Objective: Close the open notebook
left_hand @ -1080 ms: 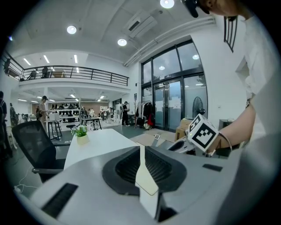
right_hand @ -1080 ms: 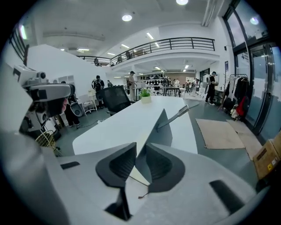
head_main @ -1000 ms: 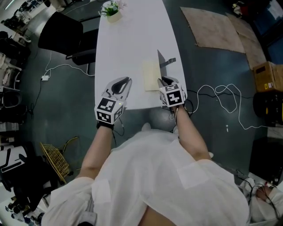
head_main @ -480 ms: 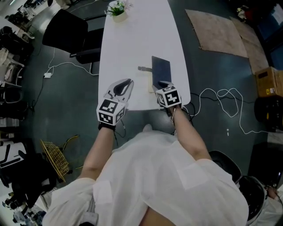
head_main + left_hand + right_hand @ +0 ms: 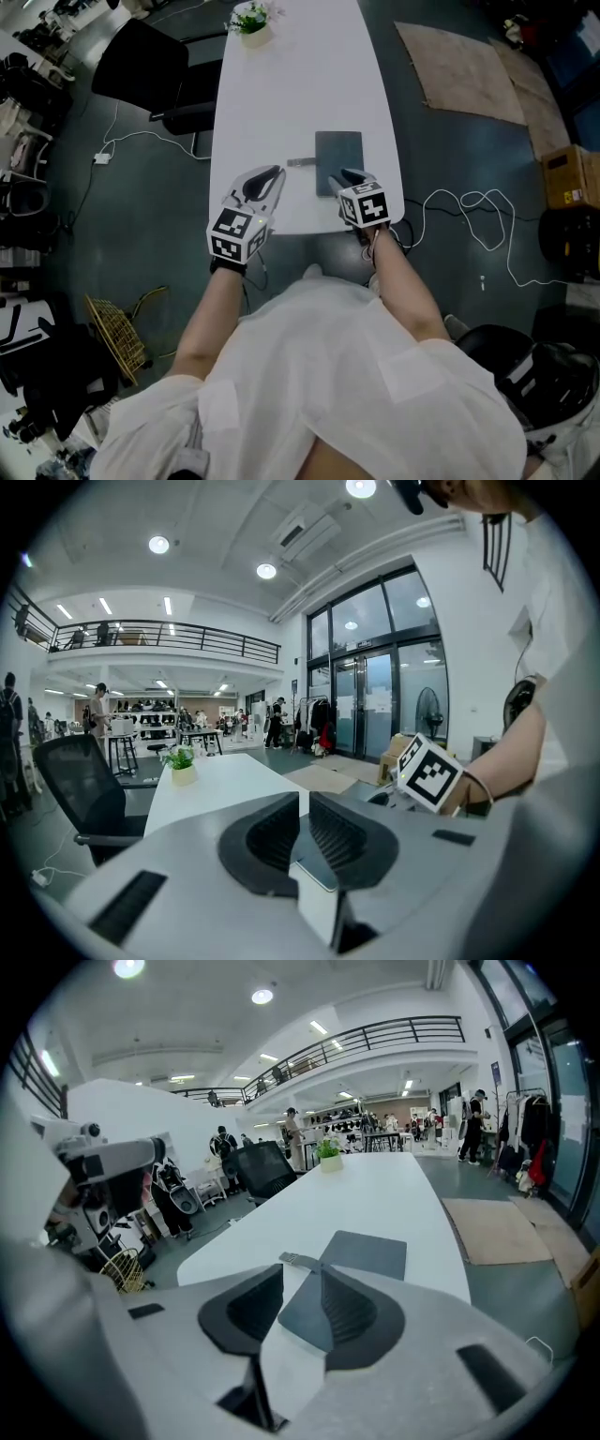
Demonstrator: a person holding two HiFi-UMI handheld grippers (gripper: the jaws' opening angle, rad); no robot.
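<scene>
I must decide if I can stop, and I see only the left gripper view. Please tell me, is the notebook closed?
Observer: Yes. In the head view the notebook lies flat and shut on the white table, with its dark cover up.
Operator: Does the right gripper hold it?
Observer: No. The right gripper view shows the right gripper with its jaws apart. They have just been opening. The cover shows through the gap, but the pads do not press on it.
Operator: Is anything loose beside the notebook?
Observer: In the head view a grey strap sticks out from the notebook's left edge and lies flat on the table.
</scene>
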